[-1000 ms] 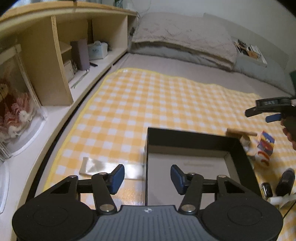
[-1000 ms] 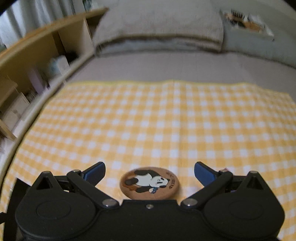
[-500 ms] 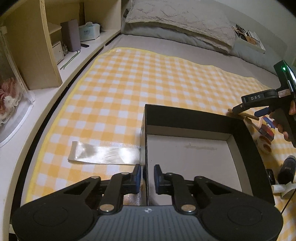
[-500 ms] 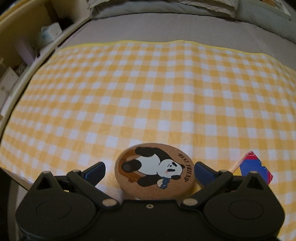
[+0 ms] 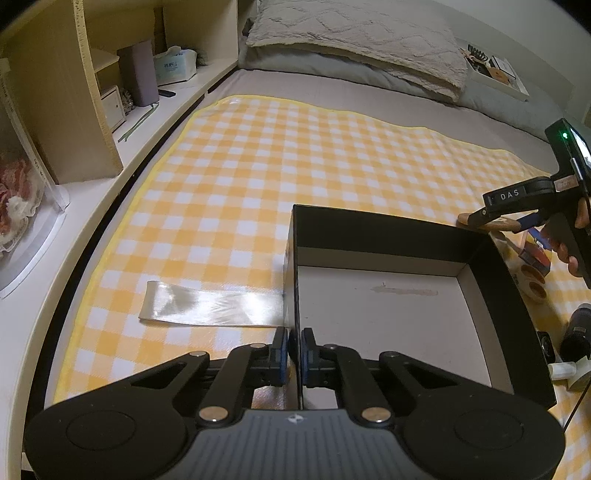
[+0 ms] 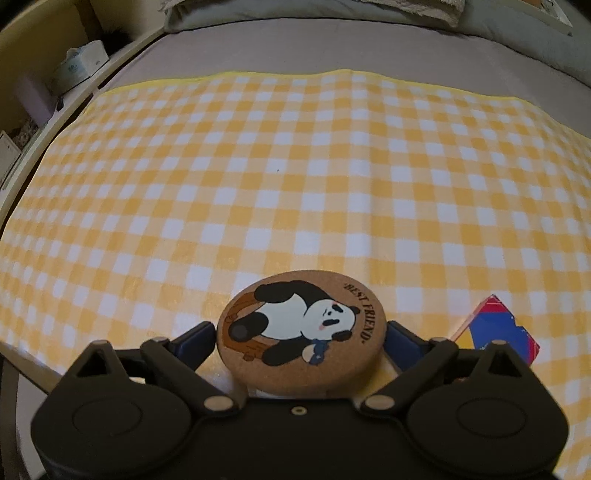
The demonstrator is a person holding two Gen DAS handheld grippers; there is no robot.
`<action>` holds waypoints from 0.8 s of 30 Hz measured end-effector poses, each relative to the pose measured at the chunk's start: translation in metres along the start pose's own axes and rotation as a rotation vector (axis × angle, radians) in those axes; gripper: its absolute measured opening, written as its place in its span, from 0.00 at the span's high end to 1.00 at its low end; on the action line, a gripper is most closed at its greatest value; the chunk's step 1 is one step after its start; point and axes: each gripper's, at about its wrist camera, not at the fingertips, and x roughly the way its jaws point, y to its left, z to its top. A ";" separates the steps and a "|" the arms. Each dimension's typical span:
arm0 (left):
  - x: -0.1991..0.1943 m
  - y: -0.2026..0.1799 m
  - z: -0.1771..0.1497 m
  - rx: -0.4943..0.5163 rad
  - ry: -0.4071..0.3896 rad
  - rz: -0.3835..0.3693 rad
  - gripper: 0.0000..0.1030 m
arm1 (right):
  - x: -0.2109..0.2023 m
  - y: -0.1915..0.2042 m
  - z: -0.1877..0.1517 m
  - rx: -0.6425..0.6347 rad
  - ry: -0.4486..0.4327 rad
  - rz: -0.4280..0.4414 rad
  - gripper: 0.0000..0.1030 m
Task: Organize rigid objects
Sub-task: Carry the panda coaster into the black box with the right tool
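An open black box (image 5: pixel 388 229) with a pale floor lies on the yellow checked blanket (image 6: pixel 295 166). My left gripper (image 5: pixel 293 350) is shut on the box's near left wall, one pad on each side of it. A round cork coaster (image 6: pixel 301 328) printed with a panda sits between the fingers of my right gripper (image 6: pixel 299 334). Those jaws are closing and the blue pads meet the coaster's rim on both sides. In the left wrist view the right gripper (image 5: pixel 517 218) and the coaster (image 5: pixel 495 224) show just past the box's far right corner, with a person's hand on the handle.
A shiny clear strip (image 5: pixel 210 304) lies left of the box. A red-and-blue small carton (image 6: pixel 495 328), a wooden piece (image 5: pixel 532 282) and a dark bottle (image 5: pixel 578 328) lie to the box's right. Wooden shelves (image 5: pixel 74 110) line the left, pillows (image 5: pixel 354 33) the far end.
My left jaws closed from wide apart onto the box wall. My right gripper sank toward the coaster, and its fingers now sit against the coaster's rim.
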 end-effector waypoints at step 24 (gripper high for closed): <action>0.002 -0.006 -0.001 0.034 -0.004 -0.039 0.91 | -0.123 0.143 -0.073 -0.635 -0.195 0.531 0.05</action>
